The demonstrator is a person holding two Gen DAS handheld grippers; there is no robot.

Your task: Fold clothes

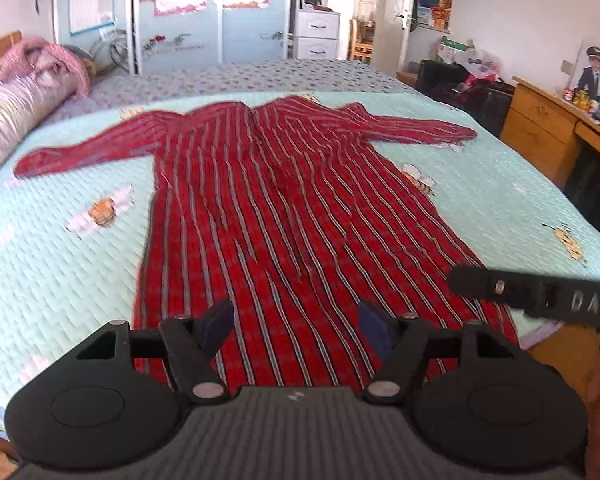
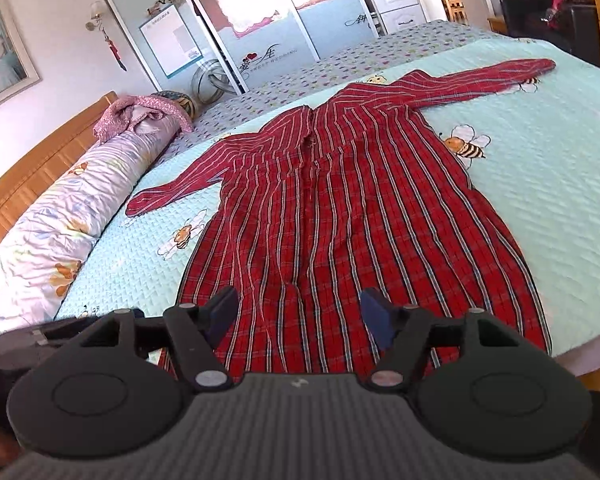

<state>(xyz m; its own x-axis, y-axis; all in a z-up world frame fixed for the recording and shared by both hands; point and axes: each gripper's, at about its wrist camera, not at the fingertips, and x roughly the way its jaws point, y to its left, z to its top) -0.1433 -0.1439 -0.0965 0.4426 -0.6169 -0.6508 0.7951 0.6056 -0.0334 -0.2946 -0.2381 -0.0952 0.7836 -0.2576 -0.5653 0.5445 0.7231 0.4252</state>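
Garment: red striped dress [image 1: 284,216], spread flat and face up on the bed [image 1: 60,280], both sleeves out to the sides, hem at the near edge of the bed.
Landmark: the dress; everything below is placed against it.
Left hand-held gripper [image 1: 296,330]: jaws apart, nothing between the pads; hovering over the hem, not touching cloth.
Right hand-held gripper [image 2: 300,314]: jaws also apart and empty, above the hem, just beside the left one.
Stage, as I judge it: no fold made yet; dress laid out ready.
Risk, crowding: both tools sit close together over the same stretch of hem. The right one's finger already crosses the left view at the dress's near right corner. They could knock each other, or both pinch the middle and bunch the skirt.
Risk, one layer: the pads may catch only the top layer, so the back stays put and the fold skews.
Risk, quilt: the pale green quilt [image 2: 560,184] under the dress is soft; a low pinch could lift it too.
Risk, sleeves: the left sleeve [image 2: 168,196] and right sleeve [image 2: 492,80] lie wide; a lengthwise fold would leave them sticking out.
Risk, slip: the hem meets the bed edge; a tug toward me could drag it off.
Bedding roll [image 2: 60,220]: left of the dress, well apart.
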